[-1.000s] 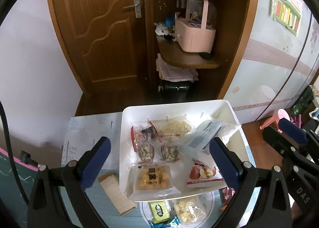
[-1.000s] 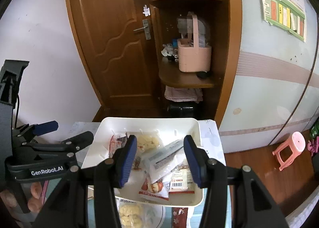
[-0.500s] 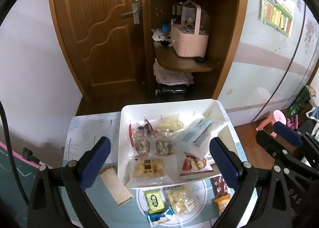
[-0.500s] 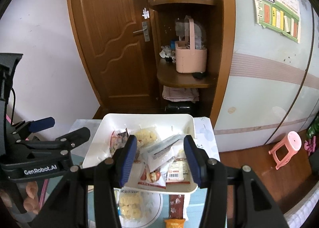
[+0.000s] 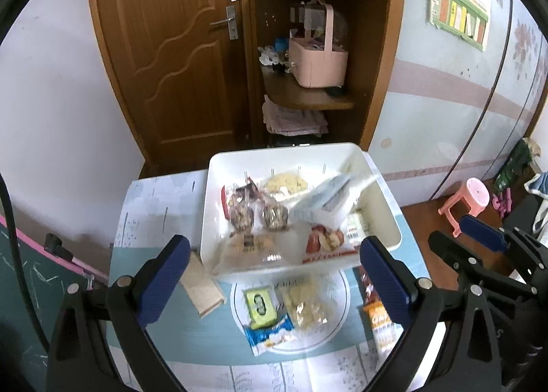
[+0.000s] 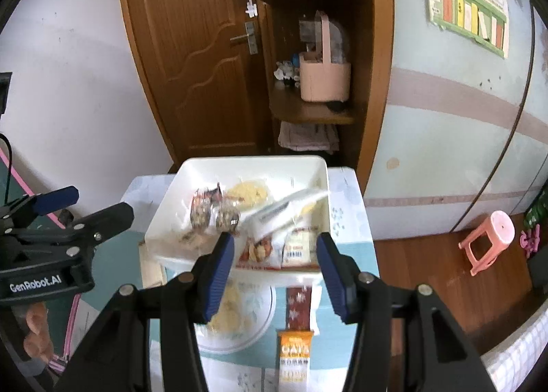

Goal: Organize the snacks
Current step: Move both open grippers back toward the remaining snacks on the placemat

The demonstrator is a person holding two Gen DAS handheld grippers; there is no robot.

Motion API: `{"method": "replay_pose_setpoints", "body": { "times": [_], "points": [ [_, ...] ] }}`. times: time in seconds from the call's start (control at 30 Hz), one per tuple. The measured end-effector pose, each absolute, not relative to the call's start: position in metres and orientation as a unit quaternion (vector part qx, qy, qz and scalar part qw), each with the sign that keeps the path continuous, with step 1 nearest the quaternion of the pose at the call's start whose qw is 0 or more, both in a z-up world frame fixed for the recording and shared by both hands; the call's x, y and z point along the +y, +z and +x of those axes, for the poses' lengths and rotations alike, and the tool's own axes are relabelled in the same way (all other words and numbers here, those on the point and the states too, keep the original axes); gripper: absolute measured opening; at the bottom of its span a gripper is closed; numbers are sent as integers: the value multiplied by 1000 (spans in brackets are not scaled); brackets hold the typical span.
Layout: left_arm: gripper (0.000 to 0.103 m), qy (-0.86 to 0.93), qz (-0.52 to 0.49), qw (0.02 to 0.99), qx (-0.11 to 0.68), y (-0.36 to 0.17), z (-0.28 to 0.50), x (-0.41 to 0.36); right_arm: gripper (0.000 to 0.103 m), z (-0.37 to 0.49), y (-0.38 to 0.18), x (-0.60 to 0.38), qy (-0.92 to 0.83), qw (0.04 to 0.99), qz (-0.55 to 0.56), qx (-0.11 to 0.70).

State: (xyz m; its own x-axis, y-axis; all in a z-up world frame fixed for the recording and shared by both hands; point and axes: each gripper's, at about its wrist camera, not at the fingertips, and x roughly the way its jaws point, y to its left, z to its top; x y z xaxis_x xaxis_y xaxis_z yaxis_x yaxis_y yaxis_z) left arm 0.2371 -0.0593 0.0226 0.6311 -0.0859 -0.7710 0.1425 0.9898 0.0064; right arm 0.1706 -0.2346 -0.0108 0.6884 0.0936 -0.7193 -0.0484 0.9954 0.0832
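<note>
Snack packets [image 5: 301, 299] are seen loose below wide-open, empty left gripper [image 5: 274, 275] jaws; right gripper [image 6: 275, 267], half-open, empty; single packets are best pinched by edges.

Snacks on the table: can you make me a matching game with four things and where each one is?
Things:
1. green packet
2. orange packet
3. pink basket
4. apple packet

Places:
A. on the wooden shelf
B. inside the white bin
C. on the round plate
D. on the table, right of the plate

Pairs: 1-C, 2-D, 3-A, 4-B
</note>
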Motion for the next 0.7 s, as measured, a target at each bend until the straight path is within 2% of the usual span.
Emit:
{"method": "replay_pose_setpoints", "body": {
  "times": [0.4, 0.7],
  "points": [
    [99, -56, 41, 885, 460, -20, 194, -63, 51, 132, -62, -256, 37, 894, 39, 445],
    [99, -51, 45, 865, 496, -71, 178, -54, 50, 114, -119, -267, 46, 861, 50, 504]
  ]
}}
